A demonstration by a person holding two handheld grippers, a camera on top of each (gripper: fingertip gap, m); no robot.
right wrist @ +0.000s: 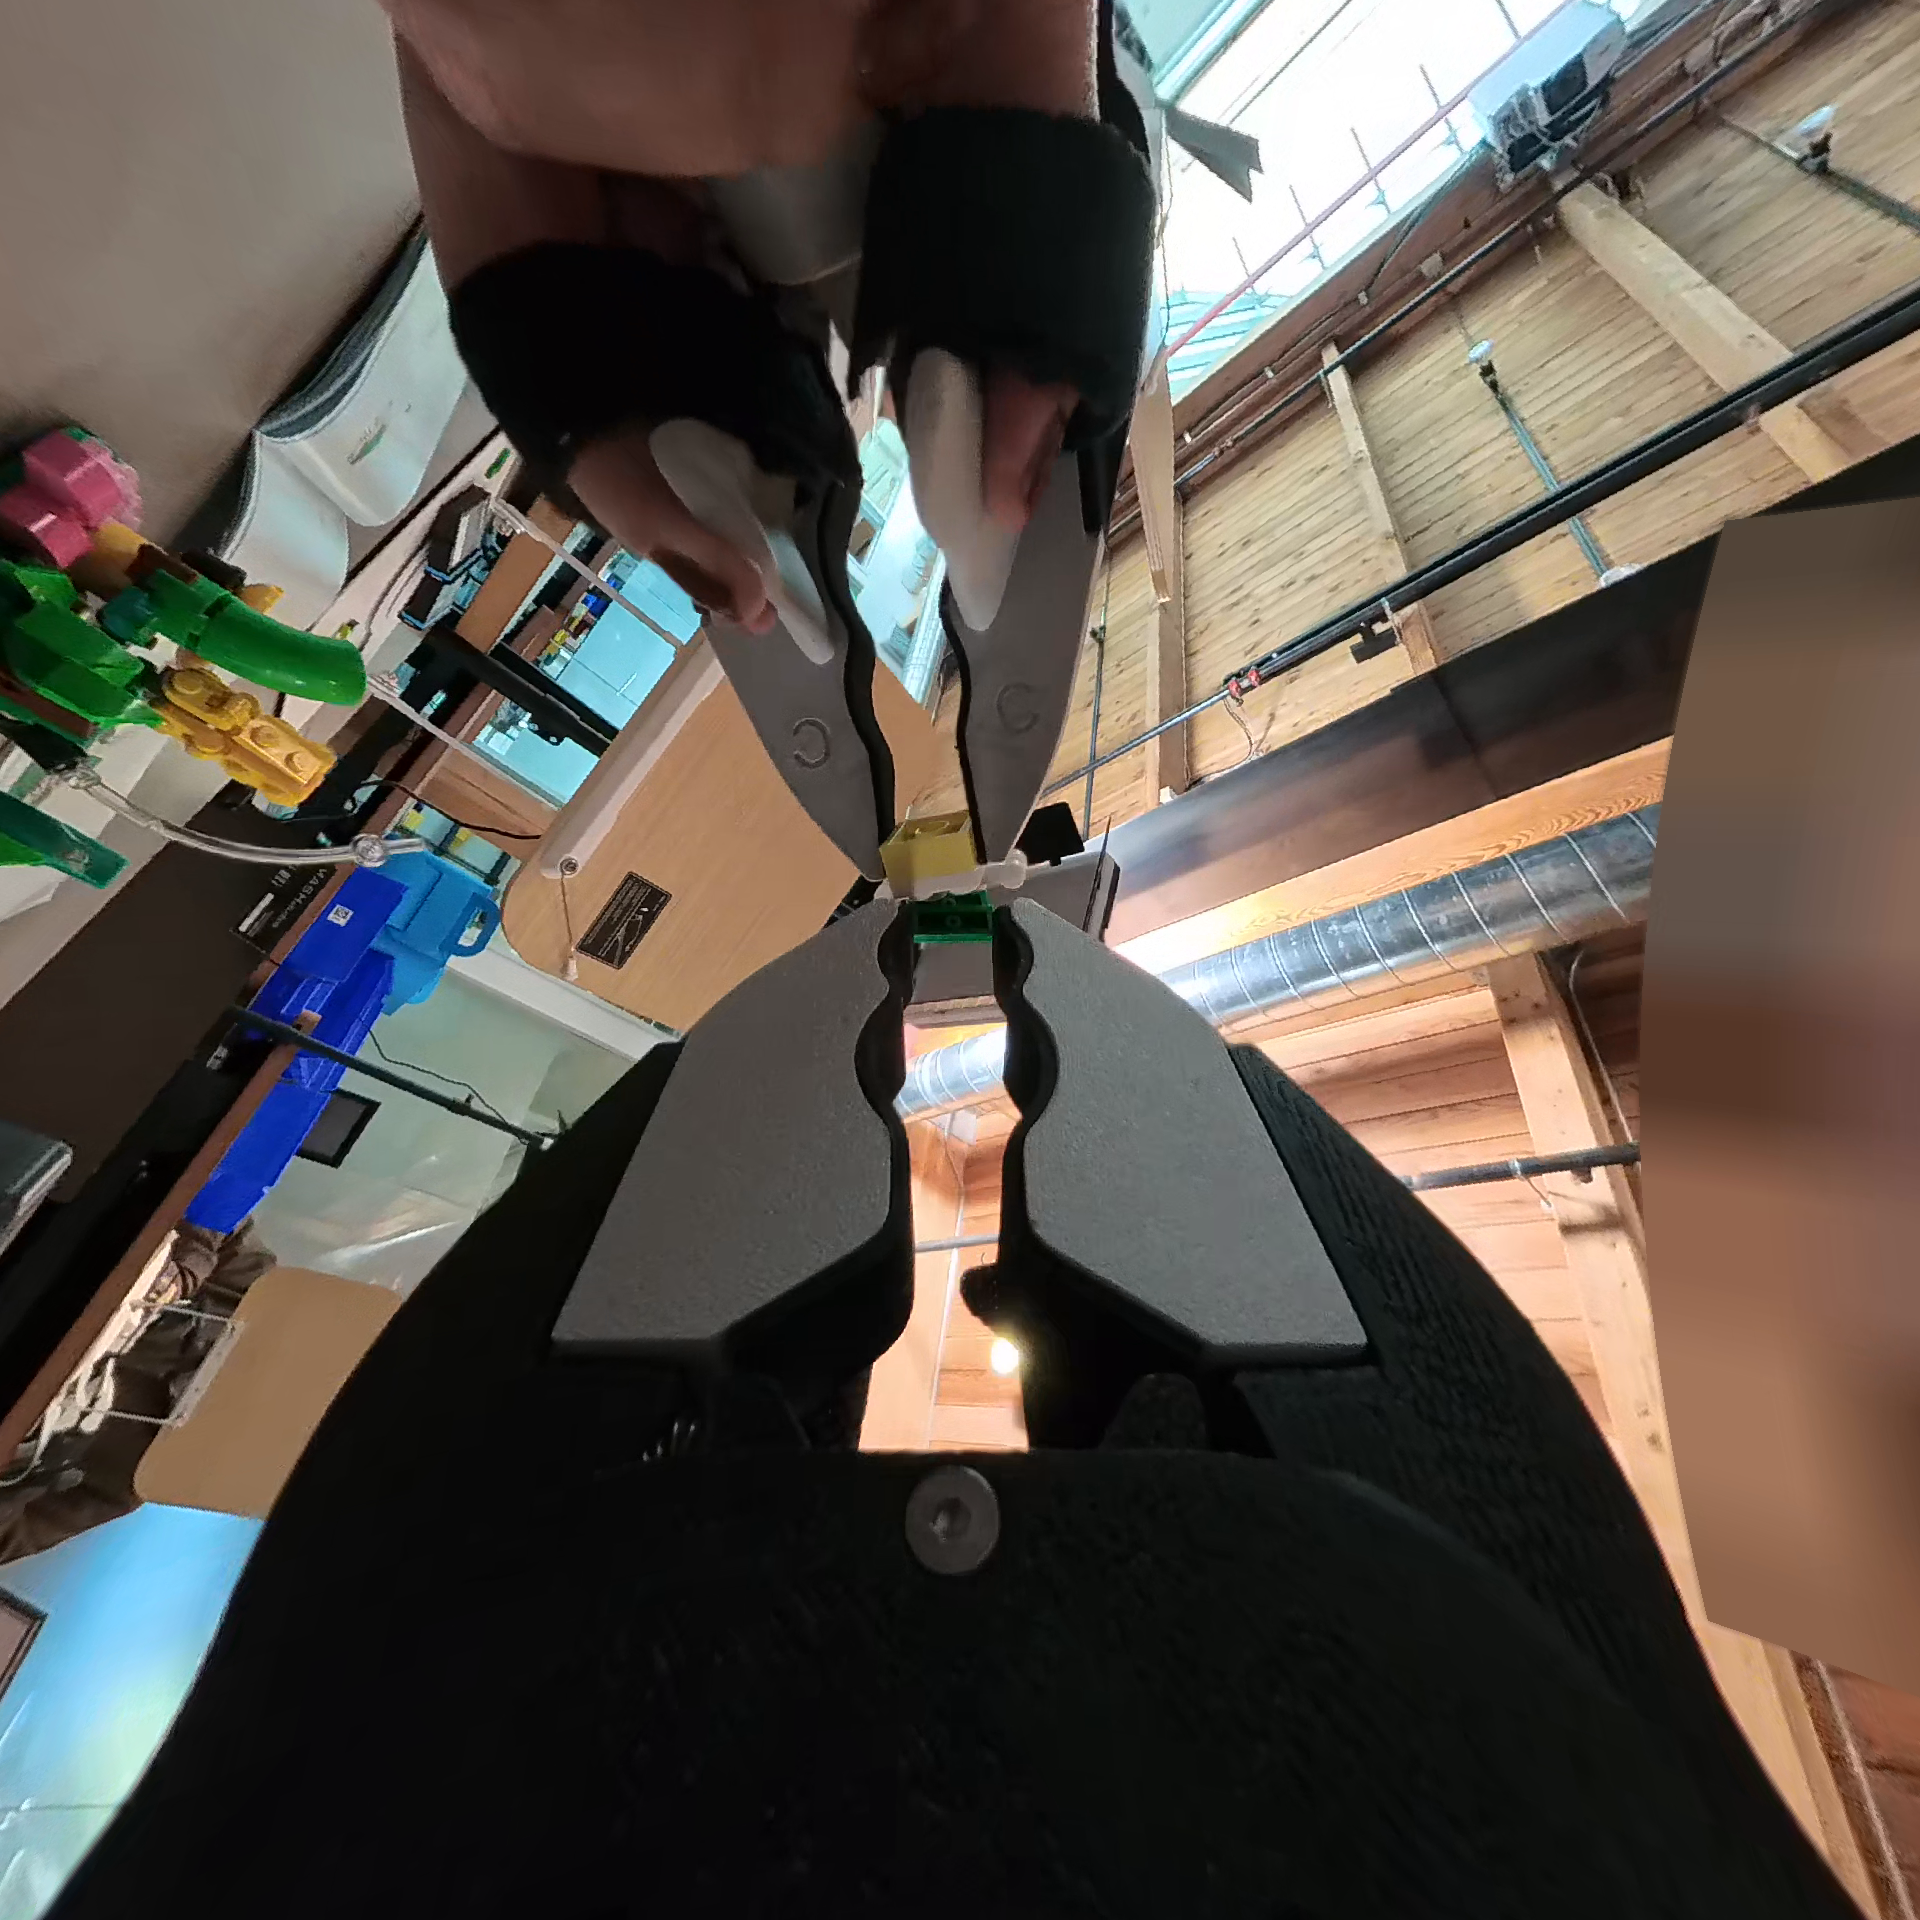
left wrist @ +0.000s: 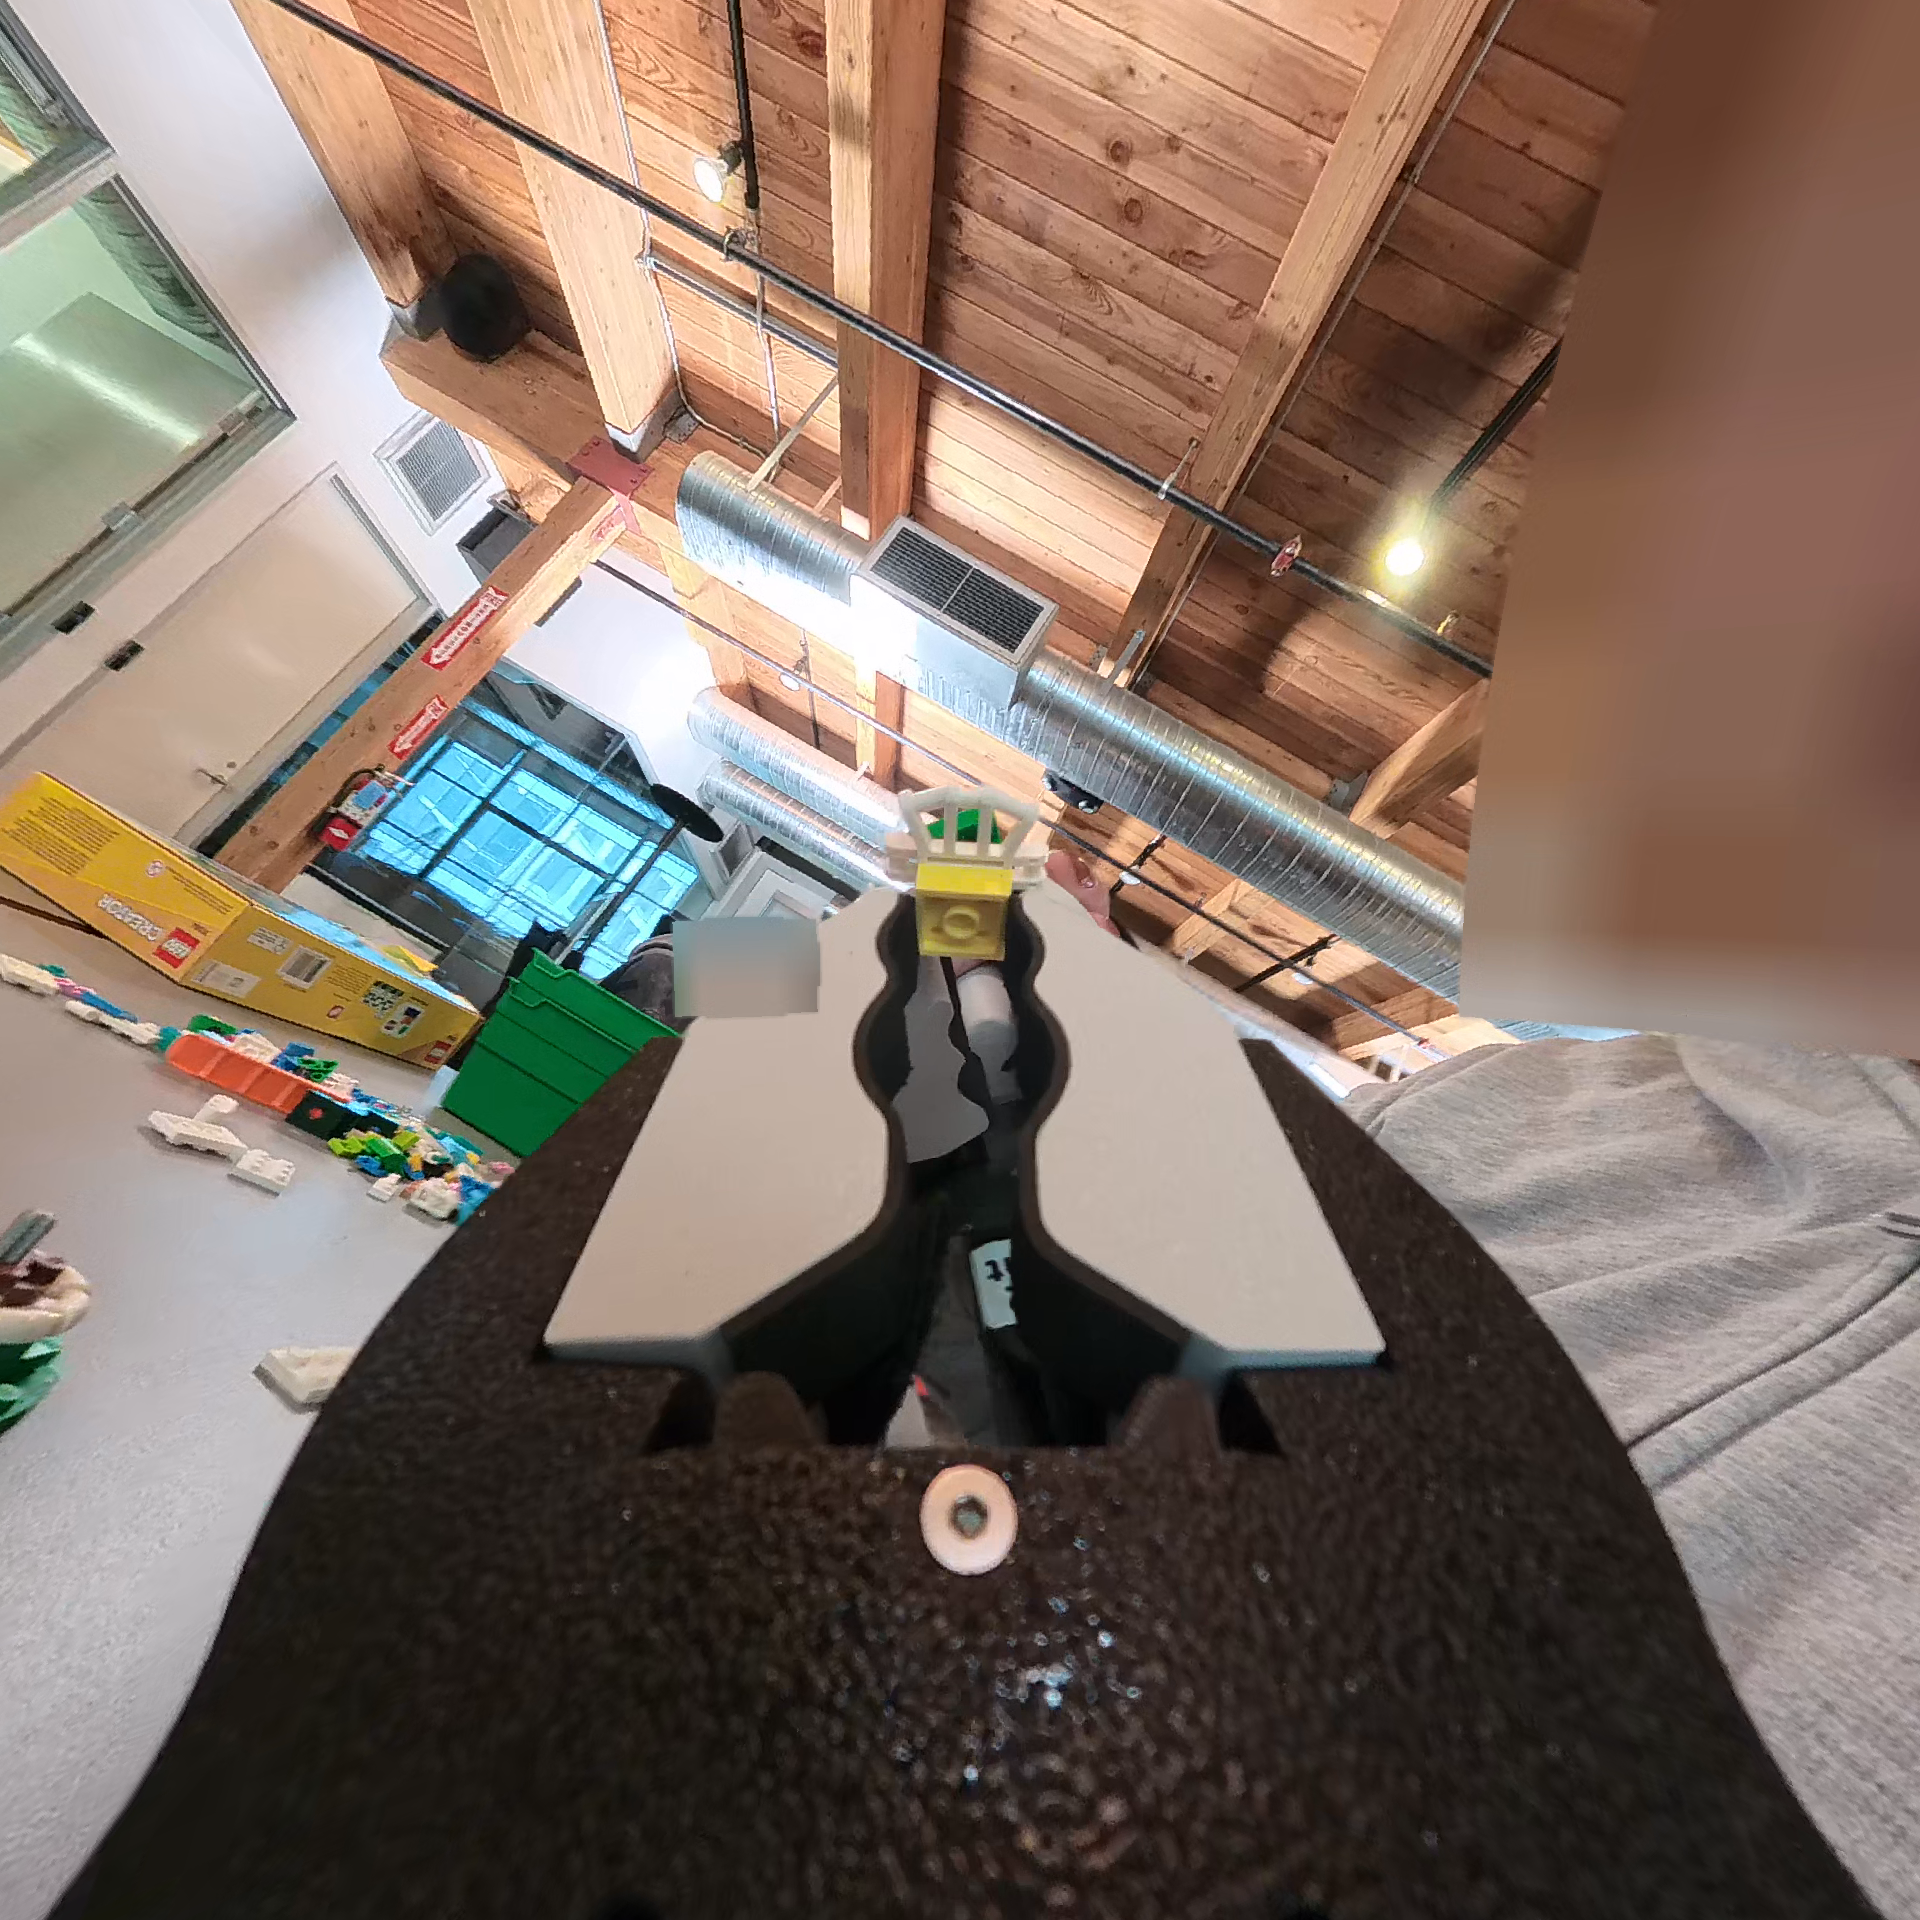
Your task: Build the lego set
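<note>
Both grippers meet on one small assembly held up in the air. My left gripper (left wrist: 958, 906) is shut on a yellow brick (left wrist: 961, 923). A white fence-like piece (left wrist: 966, 826) sits on the brick's far side, with a green brick (left wrist: 951, 831) behind it. In the right wrist view, my right gripper (right wrist: 951, 923) is shut on the green brick (right wrist: 951, 916). The white piece (right wrist: 1003, 868) lies between it and the yellow brick (right wrist: 928, 847). The left gripper's fingers (right wrist: 821, 738) come down from above and pinch the yellow brick.
On the grey table (left wrist: 156, 1455) lie a pile of loose bricks (left wrist: 343, 1112), a yellow set box (left wrist: 208, 914) and a green bin (left wrist: 540, 1049). A built flower model (right wrist: 156, 644) stands at the left. A person's grey sleeve (left wrist: 1662, 1299) is at the right.
</note>
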